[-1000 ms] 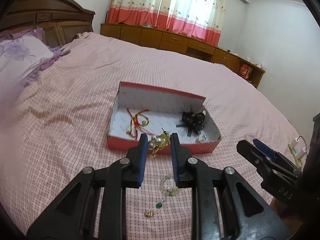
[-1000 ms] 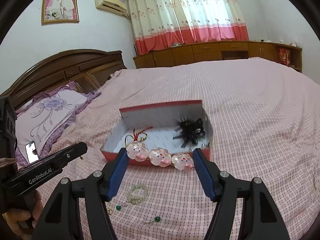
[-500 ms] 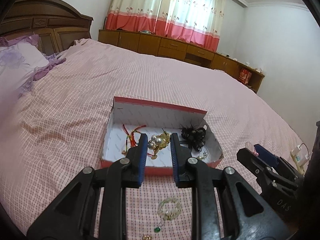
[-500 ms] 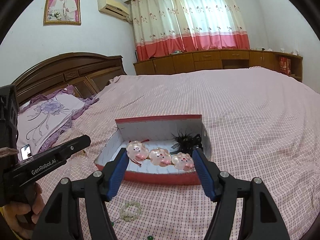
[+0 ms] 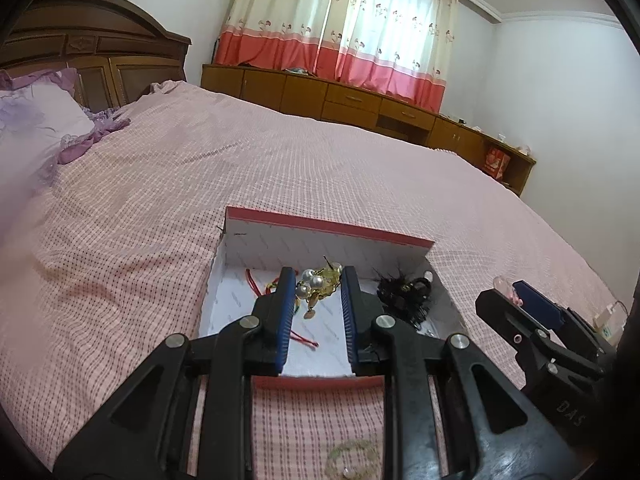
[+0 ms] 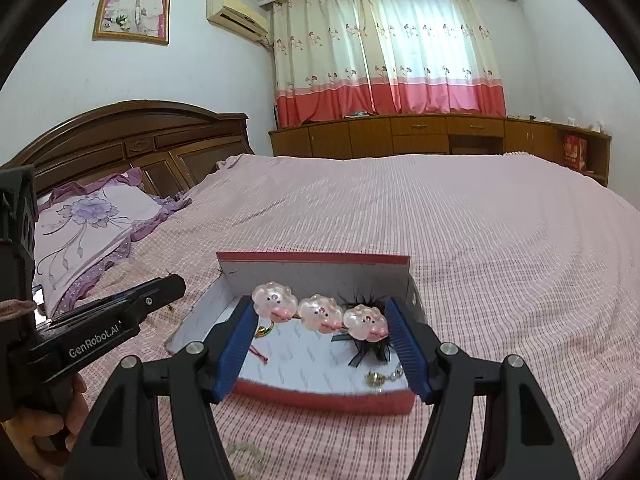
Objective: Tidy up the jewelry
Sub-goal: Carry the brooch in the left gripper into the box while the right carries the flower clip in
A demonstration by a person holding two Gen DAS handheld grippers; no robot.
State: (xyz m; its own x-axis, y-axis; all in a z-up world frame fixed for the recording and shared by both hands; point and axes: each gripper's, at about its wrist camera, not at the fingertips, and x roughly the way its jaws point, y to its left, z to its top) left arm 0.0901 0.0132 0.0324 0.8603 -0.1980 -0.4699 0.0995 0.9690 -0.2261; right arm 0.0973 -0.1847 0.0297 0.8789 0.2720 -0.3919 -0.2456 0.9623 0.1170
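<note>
We've got a gold pearl brooch [image 5: 318, 286] and a clip of three pink pig charms [image 6: 320, 312] up over the red box [image 6: 320, 400]. Inside lie a red cord [image 5: 304, 340] and a black feathery bow [image 6: 366, 350].

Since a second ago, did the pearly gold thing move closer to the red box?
Yes. The pearly gold piece, pinched in the left gripper, went from the red box's near wall forward over its inside.

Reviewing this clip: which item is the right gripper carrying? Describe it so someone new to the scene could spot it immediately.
On the pink checked bed lies an open red box with a white inside. Above its near edge, the right gripper is shut on a hair clip spanning its blue pads. Unlike the black feathery piece and red cord in the box, it is a row of three glossy pink piglet faces.
</note>
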